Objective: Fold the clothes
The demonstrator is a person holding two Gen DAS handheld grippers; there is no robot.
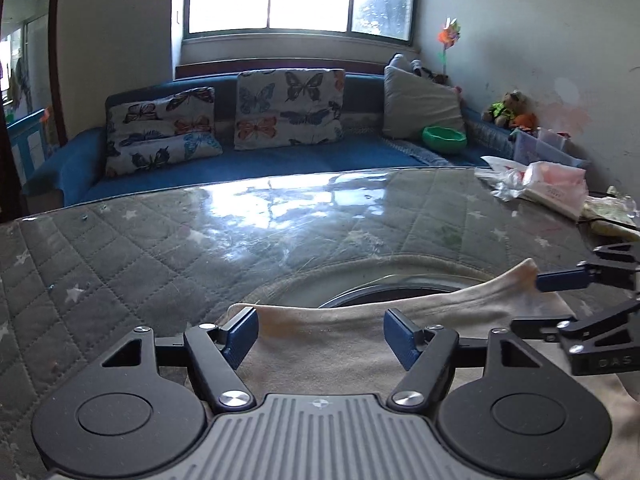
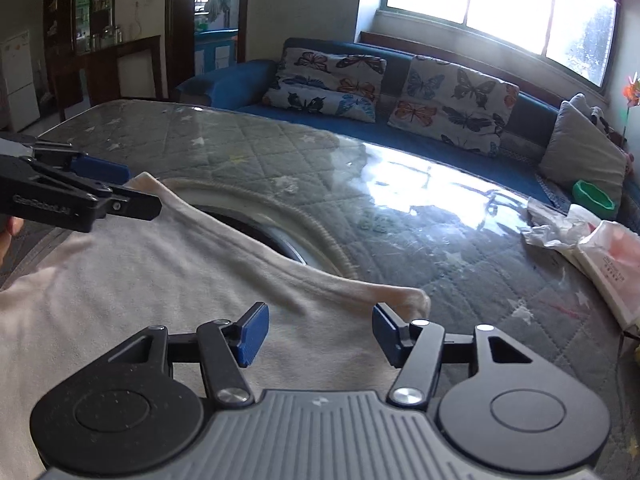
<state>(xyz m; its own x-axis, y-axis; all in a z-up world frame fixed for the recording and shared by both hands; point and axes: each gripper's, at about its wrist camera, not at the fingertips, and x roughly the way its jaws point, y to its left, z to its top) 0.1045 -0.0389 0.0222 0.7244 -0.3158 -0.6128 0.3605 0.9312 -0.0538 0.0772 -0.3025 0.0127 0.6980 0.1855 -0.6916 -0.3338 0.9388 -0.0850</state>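
Left gripper point(image 1: 320, 336) wide open over the cream garment point(image 1: 340, 352), gripping nothing, pads straddling its near edge. Garment lies flat on the quilted worktop point(image 1: 140, 240). Right gripper point(image 2: 316, 334) also spread open, empty, at a garment corner. Only the right view shows the cabinet point(image 2: 92, 32); the left shows a plush toy point(image 1: 506, 110).

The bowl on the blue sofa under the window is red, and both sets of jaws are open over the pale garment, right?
Not quite: the bowl is green, as the left wrist view shows. The rest holds.
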